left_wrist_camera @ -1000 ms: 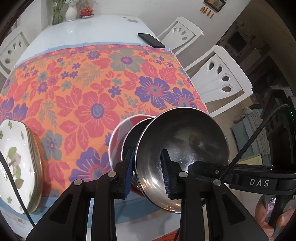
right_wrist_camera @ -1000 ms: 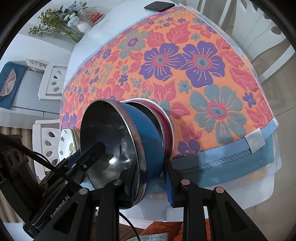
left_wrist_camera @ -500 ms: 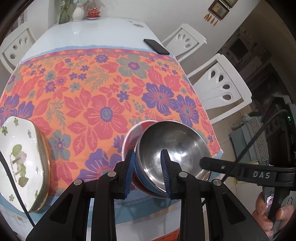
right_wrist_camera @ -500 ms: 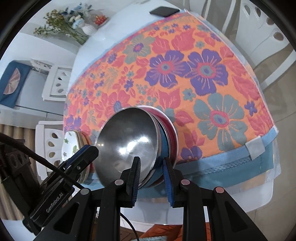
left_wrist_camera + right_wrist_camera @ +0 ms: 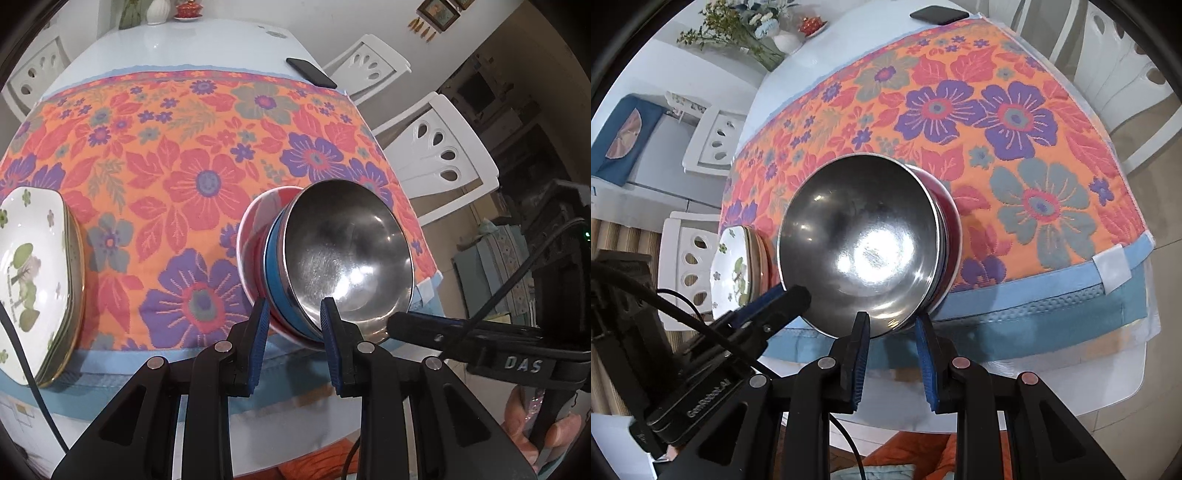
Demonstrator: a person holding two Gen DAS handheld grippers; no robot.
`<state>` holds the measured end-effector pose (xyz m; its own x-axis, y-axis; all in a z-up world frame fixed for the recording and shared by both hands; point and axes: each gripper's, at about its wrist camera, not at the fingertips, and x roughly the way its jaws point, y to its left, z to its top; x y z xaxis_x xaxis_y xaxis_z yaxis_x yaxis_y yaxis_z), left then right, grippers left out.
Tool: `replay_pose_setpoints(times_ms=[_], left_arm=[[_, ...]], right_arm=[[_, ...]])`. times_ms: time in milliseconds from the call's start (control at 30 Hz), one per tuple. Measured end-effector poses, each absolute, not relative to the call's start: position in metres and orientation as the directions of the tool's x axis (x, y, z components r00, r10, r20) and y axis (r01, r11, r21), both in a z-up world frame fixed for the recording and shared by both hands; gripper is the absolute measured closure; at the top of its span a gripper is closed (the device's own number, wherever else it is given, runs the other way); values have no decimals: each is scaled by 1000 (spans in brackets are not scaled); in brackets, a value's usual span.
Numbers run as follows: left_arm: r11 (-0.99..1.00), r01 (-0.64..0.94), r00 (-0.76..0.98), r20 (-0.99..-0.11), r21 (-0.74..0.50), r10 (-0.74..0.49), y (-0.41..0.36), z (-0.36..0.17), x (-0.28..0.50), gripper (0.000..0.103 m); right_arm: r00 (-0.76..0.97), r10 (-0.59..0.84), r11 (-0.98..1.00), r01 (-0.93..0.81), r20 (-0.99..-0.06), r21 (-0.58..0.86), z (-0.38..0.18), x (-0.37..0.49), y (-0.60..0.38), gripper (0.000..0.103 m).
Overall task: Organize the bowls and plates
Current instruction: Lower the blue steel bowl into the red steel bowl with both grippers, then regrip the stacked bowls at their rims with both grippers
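**Two grippers hold the bowls**

Left wrist view: the left gripper (image 5: 291, 321) pinches the near rim of the bowl stack (image 5: 332, 258), on the flowery cloth (image 5: 177, 155) beside the plates (image 5: 33, 273).

Right wrist view: the right gripper (image 5: 892, 330) pinches the same stack's rim.

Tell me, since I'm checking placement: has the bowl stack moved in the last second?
Yes. The bowl stack has come down toward the tablecloth near its front edge, less tilted than before, gripped by both the left gripper and right gripper.

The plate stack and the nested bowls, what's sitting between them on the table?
Nothing: between the plate stack and the nested bowls only bare floral tablecloth shows in the left wrist view.
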<state>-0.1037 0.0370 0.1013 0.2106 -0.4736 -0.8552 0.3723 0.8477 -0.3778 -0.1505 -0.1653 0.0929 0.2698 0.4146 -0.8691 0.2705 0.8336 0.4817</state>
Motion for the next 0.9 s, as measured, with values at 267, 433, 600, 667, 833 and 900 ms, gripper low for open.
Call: replay_pose_setpoints(times_ms=[267, 433, 600, 667, 833, 900], left_arm=[[853, 367, 310, -816, -371, -488, 54, 135, -111, 77], [848, 393, 406, -759, -357, -508, 60, 178, -121, 46], [851, 386, 471, -717, -356, -513, 63, 199, -125, 26], [861, 369, 455, -740, -349, -495, 61, 189, -119, 26], [861, 255, 350, -789, -439, -506, 58, 139, -99, 28], [859, 213, 319, -798, -466, -512, 55, 120, -93, 28]], right_arm=[[408, 347, 858, 225, -844, 461, 145, -164, -170, 79], [517, 283, 885, 183, -808, 427, 190, -174, -175, 52], [584, 256, 893, 161, -770, 420, 208, -172, -189, 27], [560, 271, 885, 175, -783, 432, 198, -163, -194, 27], [459, 294, 886, 199, -838, 419, 151, -137, -201, 27], [425, 295, 895, 190, -856, 403, 134, -130, -202, 27]])
